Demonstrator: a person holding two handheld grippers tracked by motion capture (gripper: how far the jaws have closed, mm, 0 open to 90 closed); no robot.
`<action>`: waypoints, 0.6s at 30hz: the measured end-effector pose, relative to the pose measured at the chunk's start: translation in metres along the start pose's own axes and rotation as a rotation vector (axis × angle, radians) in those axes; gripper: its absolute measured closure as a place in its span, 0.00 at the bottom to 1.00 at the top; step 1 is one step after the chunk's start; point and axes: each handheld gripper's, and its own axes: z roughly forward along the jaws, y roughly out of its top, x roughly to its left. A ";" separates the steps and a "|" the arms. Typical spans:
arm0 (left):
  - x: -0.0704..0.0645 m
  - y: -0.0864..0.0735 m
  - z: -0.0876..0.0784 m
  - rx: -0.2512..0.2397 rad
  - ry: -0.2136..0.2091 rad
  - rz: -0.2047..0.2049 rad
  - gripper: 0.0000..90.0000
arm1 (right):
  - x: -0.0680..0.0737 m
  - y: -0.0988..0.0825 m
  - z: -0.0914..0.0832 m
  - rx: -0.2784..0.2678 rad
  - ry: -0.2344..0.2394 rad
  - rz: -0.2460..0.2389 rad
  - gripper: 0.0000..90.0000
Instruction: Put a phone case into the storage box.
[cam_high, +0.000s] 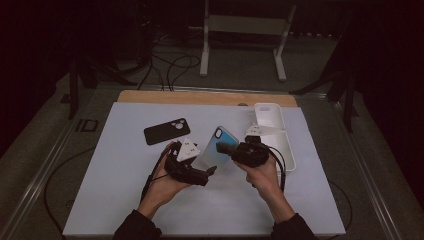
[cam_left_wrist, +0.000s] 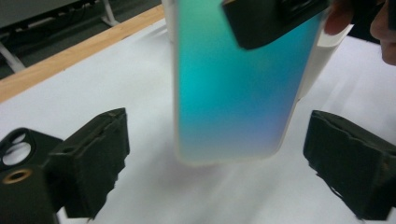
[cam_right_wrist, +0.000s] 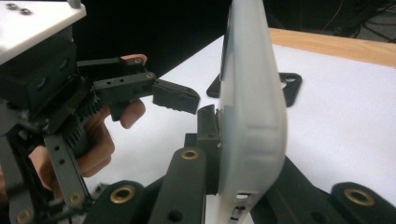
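A teal-to-blue gradient phone case (cam_high: 216, 147) with frosted white edges, held tilted above the table

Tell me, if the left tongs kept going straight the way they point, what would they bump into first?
Probably the blue-green phone case. It hangs right ahead of the open left tongs, held up by the right tongs. How far ahead is hard to judge.

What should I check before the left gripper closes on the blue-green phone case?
1. Right gripper clamped on the blue-green gradient phone case: ok.
2. Left gripper jaws open, pads off the case: ok.
3. Case's lower end between the left jaws: ok.
4. Case lifted off the white table mat: ok.
5. Flat black phone case lies apart: ok.
6. Right grip firm enough: cannot tell.
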 end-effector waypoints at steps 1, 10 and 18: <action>0.002 -0.001 -0.001 -0.001 -0.016 -0.010 0.06 | 0.000 0.000 -0.002 -0.003 0.003 -0.004 0.97; 0.012 -0.009 -0.010 -0.013 -0.105 -0.060 0.01 | 0.003 0.004 -0.014 -0.029 0.051 -0.076 0.97; 0.012 -0.012 -0.010 -0.009 -0.213 -0.048 0.04 | 0.014 0.009 -0.013 -0.002 0.155 -0.157 0.97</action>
